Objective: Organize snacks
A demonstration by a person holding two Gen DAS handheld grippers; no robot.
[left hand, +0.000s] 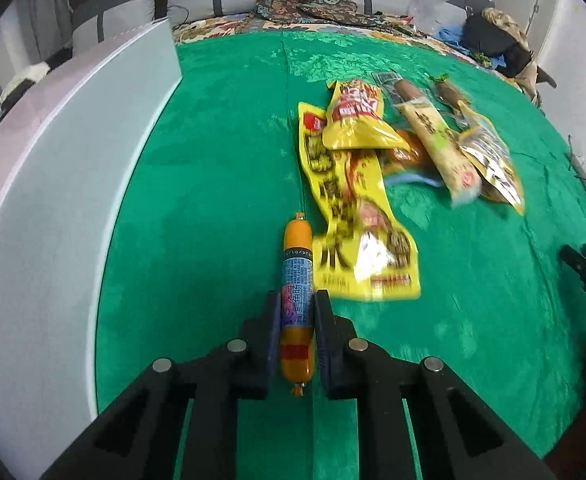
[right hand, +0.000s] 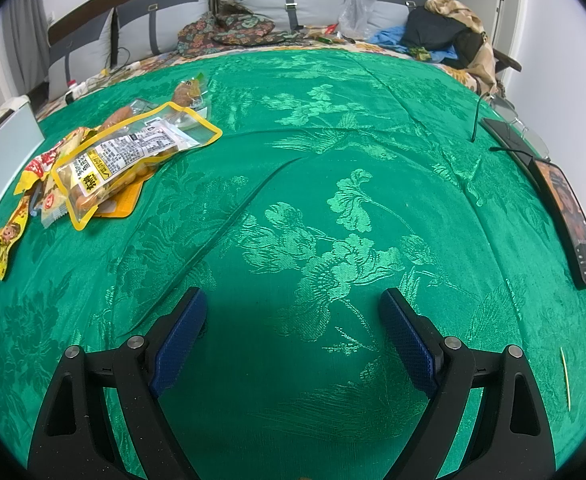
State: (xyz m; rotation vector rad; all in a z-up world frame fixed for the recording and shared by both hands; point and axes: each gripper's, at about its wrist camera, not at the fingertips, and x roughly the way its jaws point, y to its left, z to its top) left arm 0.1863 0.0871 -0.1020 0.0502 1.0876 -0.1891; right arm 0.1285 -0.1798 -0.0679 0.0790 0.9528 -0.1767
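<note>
Left wrist view: left claw (left hand: 298, 300) clamped on an orange sausage stick (left hand: 297, 276), above the green cloth (left hand: 213, 200); yellow snack packets (left hand: 357, 216) just beside it, white box (left hand: 73, 184) at left. Right wrist view: right claw (right hand: 293, 304) spread wide, holding nothing, over bare cloth; snack pile (right hand: 125, 156) far left, phone (right hand: 573, 220) at right edge, seen only here.

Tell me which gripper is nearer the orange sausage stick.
Left. The left gripper is clamped on the orange sausage stick; the right gripper hangs open over bare green cloth, well away.
</note>
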